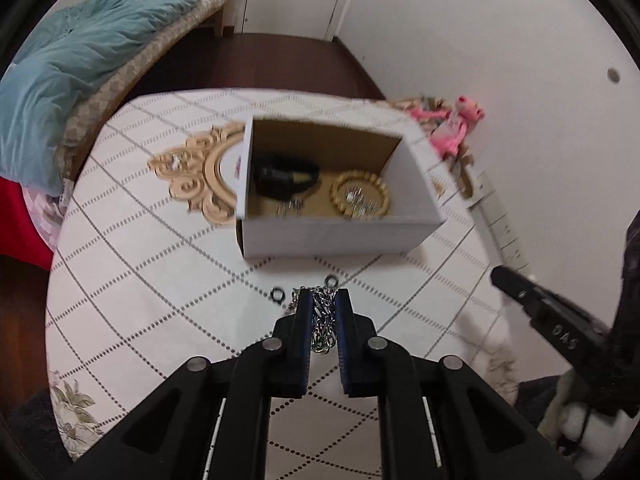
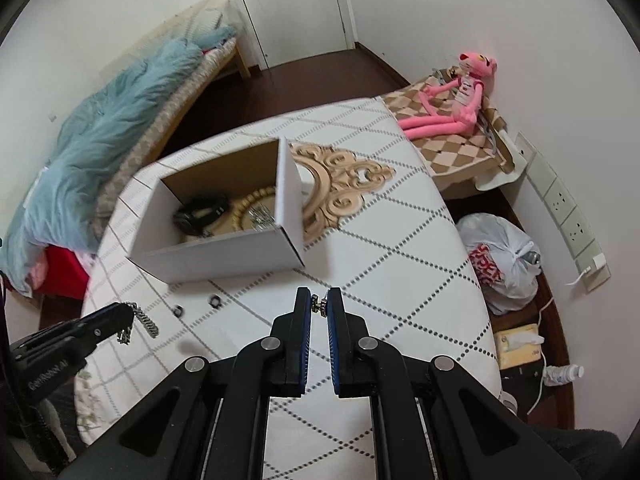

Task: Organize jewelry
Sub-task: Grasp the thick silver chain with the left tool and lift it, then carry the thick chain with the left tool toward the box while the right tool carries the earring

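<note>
My left gripper [image 1: 322, 300] is shut on a silver chain [image 1: 323, 320] just in front of the open white cardboard box [image 1: 332, 236]. The box holds a black watch [image 1: 286, 176], a beige bead bracelet [image 1: 360, 196] and small silver pieces. Two small black rings [image 1: 277, 293] lie on the white table beside the chain. My right gripper [image 2: 319, 305] is shut on a small silver earring [image 2: 319, 305], to the right of the box [image 2: 224, 258]. The left gripper [image 2: 120, 316] with the hanging chain [image 2: 146, 322] shows in the right wrist view.
An ornate beige-framed mirror [image 1: 200, 176] lies flat behind the box. A pink plush toy [image 2: 452, 96] sits on a checked surface at the far right. A bed with a blue blanket [image 1: 80, 60] is on the left. A plastic bag [image 2: 500, 260] sits on the floor.
</note>
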`<action>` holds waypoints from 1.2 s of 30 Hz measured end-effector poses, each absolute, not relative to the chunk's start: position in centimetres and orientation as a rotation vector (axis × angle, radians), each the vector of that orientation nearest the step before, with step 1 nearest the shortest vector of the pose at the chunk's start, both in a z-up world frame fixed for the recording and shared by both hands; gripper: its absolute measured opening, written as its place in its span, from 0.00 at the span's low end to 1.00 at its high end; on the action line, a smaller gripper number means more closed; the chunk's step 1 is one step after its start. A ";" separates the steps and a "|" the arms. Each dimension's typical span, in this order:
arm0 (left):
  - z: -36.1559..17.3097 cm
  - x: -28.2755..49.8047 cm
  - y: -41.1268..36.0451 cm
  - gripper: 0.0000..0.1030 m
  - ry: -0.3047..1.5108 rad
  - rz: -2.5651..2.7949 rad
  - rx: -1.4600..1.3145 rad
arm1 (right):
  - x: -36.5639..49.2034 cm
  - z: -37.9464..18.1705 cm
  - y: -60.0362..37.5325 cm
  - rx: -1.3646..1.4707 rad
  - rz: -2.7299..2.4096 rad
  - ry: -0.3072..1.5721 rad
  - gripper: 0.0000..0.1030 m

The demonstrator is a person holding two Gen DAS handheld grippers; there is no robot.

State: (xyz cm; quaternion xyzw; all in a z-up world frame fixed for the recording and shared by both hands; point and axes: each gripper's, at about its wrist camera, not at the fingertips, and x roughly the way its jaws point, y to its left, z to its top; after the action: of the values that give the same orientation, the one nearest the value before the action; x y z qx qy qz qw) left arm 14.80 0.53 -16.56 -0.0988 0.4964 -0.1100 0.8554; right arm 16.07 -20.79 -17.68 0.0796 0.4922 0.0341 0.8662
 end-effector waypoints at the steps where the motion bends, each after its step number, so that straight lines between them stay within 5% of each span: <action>1: -15.7 14.8 0.6 0.08 1.031 -0.243 -0.220 | 16.2 -17.1 -20.7 0.174 0.082 1.024 0.08; 5: -12.4 16.1 0.9 0.02 0.975 -0.273 -0.224 | 17.3 -15.0 -20.1 0.179 0.118 0.995 0.08; 15: -9.5 21.3 1.0 0.05 0.930 -0.286 -0.245 | 23.6 -11.6 -18.2 0.178 0.178 0.956 0.08; 16: -10.0 21.1 1.1 0.11 0.943 -0.276 -0.249 | 23.7 -11.6 -18.2 0.178 0.178 0.955 0.08; 19: -13.5 19.8 1.1 0.54 1.010 -0.252 -0.233 | 22.7 -12.5 -18.7 0.182 0.169 0.965 0.08; 27: -22.4 18.0 -2.4 0.54 1.161 -0.217 -0.176 | 19.5 -18.6 -21.8 0.254 0.084 1.067 0.08; 36: -24.6 18.7 -7.1 0.51 1.133 -0.184 0.034 | 17.8 -21.4 -24.5 0.261 0.002 1.107 0.08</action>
State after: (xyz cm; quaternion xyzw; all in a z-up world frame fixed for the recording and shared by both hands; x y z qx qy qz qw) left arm 18.73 -7.15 -24.55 0.0163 0.5357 -0.0869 0.8398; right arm 17.81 -24.52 -21.40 0.1236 0.5243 0.0008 0.8425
